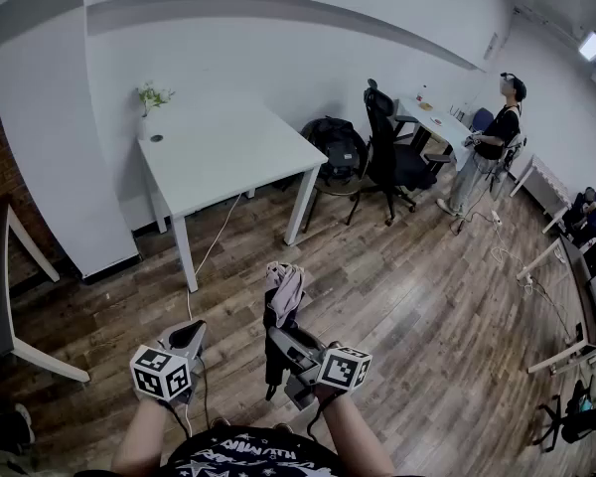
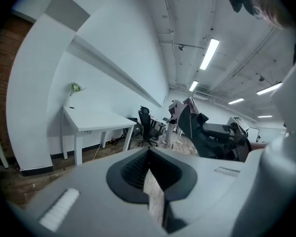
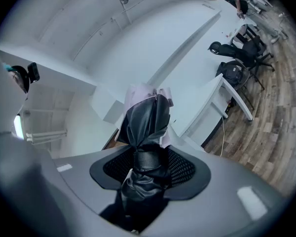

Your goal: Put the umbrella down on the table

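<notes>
A folded umbrella (image 1: 282, 301), black with a pale lilac top, stands upright in my right gripper (image 1: 280, 340), low in the head view over the wooden floor. In the right gripper view the pads are shut on the umbrella's (image 3: 147, 125) strapped middle, with my right gripper (image 3: 148, 168) level. My left gripper (image 1: 191, 336) is beside it to the left, jaws together with nothing between them (image 2: 150, 184). The white table (image 1: 228, 147) stands ahead by the wall, well beyond both grippers; it also shows in both gripper views (image 2: 93, 120) (image 3: 214, 100). From the left gripper the umbrella (image 2: 186, 116) appears at right.
A small plant (image 1: 153, 97) and a dark round thing (image 1: 156, 138) sit at the table's far left corner. A black backpack (image 1: 334, 147) and an office chair (image 1: 389, 152) stand right of the table. A person (image 1: 493, 147) stands farther right. A cable (image 1: 211, 246) hangs under the table.
</notes>
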Available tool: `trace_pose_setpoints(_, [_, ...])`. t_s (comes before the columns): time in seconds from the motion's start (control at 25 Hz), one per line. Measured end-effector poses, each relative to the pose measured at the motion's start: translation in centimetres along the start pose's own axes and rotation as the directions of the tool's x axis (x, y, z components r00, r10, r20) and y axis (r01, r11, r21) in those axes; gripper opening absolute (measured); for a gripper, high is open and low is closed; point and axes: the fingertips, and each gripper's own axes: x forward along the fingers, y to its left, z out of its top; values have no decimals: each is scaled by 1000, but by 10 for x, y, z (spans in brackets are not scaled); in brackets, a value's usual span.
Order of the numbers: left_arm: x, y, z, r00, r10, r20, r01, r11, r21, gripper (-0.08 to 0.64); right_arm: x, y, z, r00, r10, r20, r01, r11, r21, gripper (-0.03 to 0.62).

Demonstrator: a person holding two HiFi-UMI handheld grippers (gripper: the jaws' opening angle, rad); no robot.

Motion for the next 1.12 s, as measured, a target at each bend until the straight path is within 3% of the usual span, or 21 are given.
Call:
trace_pose_setpoints(0.4, [-8,9,-5,1000,-15,-4,15,1000,0,3,9,2,-18,1000,-18,-4,18,1000,16,227])
trace_pose_setpoints(0.76, [-43,43,-43,996,-18,-88,16,1000,-26,3,23,6,-53,998,-52,-25,53,998,19,227])
trace_pose_setpoints(0.92, [-45,69,-30,997,-3,-74,1,999,-32,3,28,2,-60,996,-82,-38,83,996,21,229])
trace_pose_setpoints(1.12, [-28,73,-10,999,-22,-41,22,1000,-16,3,33,-1,-50,996,-86,-36,87,996,16,229])
